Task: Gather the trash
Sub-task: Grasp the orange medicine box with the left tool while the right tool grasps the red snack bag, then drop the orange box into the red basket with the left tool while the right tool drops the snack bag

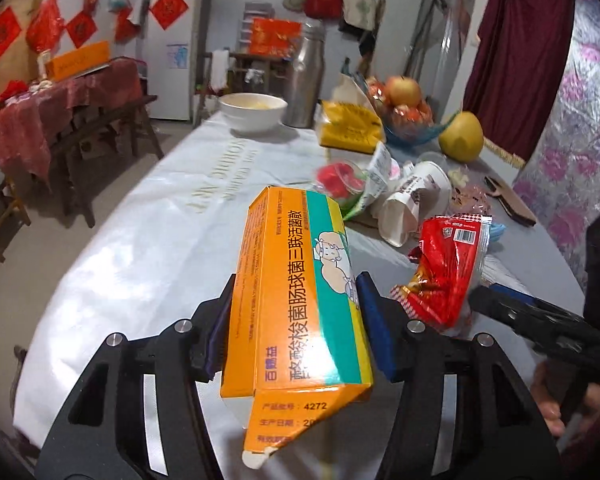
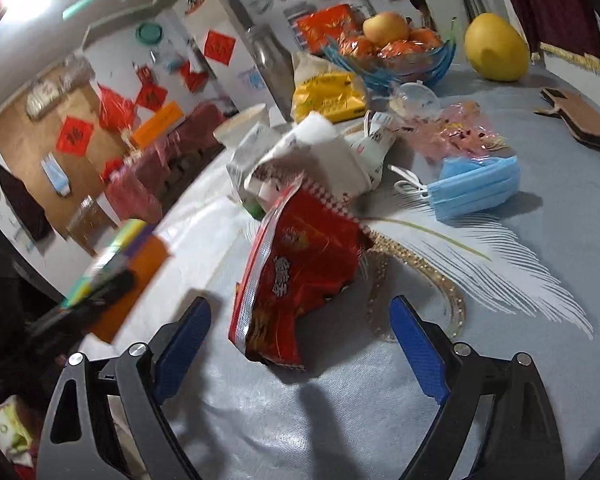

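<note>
My left hand-held gripper (image 1: 296, 320) is closed on the orange medicine box (image 1: 296, 300); its blue pads press the two long sides, and the box is lifted above the bench (image 1: 148, 240), with its open end flap pointing toward the camera. My right hand-held gripper (image 2: 300, 344) is wide open and holds nothing. Its two fingers stand on both sides of the red snack wrapper (image 2: 300, 272), not touching it as far as I can see. The wrapper lies crumpled on the grey cloth of the bench, just in front of a heap of other trash: crushed paper cups (image 2: 340, 152) and a white packet. To the right of the heap lies a blue face mask (image 2: 476, 188), and beside the wrapper a white feather (image 2: 500, 272). Farther back on the bench I see a yellow bag (image 2: 332, 96), a blue fruit bowl (image 2: 400, 60) with oranges and an apple, a pomelo (image 2: 496, 48), and a white bowl (image 1: 254, 110).
</note>
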A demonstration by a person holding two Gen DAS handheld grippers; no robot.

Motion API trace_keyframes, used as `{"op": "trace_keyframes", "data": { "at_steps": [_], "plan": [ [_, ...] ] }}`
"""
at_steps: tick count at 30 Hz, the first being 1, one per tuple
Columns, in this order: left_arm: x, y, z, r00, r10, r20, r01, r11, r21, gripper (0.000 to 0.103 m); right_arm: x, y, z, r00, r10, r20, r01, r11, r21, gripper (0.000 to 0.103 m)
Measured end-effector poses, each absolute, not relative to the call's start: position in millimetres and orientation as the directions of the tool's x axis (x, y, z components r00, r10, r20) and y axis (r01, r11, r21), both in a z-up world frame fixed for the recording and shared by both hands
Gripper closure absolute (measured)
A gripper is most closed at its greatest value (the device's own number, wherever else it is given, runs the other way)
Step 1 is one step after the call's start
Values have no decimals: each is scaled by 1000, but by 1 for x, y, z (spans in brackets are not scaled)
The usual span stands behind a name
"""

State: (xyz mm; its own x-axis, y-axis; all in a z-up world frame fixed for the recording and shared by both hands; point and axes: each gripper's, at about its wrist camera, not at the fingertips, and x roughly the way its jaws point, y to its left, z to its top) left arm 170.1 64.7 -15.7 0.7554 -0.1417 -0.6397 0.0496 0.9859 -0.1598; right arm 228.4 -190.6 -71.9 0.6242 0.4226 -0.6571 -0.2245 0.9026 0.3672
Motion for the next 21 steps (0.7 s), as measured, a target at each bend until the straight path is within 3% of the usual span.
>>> {"op": "trace_keyframes", "data": {
  "at_steps": [1, 2, 3, 4, 11, 15, 21],
  "plan": [
    [164, 68, -15, 761, -132, -636, 40, 987, -157, 46, 229, -188, -73, 618, 418, -665, -226, 905, 359, 49],
    [157, 72, -14, 766, -120, -632, 29, 988, -153, 46, 231, -186, -76, 598, 429, -677, -237, 902, 361, 60],
    [150, 75, -13, 770, -112, -628, 21, 988, -151, 46, 232, -184, -79, 583, 441, -682, -247, 896, 369, 88],
    [144, 79, -12, 773, -106, -625, 15, 989, -150, 46, 232, -184, -79, 579, 466, -669, -263, 884, 388, 95],
    [86, 116, 0, 810, -40, -585, -62, 986, -154, 46, 204, -183, -60, 693, 456, -559, -316, 888, 334, 97],
    [50, 146, 5, 824, 24, -566, -135, 979, -155, 46, 190, -169, -53, 650, 548, -527, -396, 836, 380, 97],
    [-3, 202, -8, 797, 136, -589, -281, 946, -163, 46, 149, -123, -37, 606, 615, -505, -526, 786, 325, 97]
  ]
}}
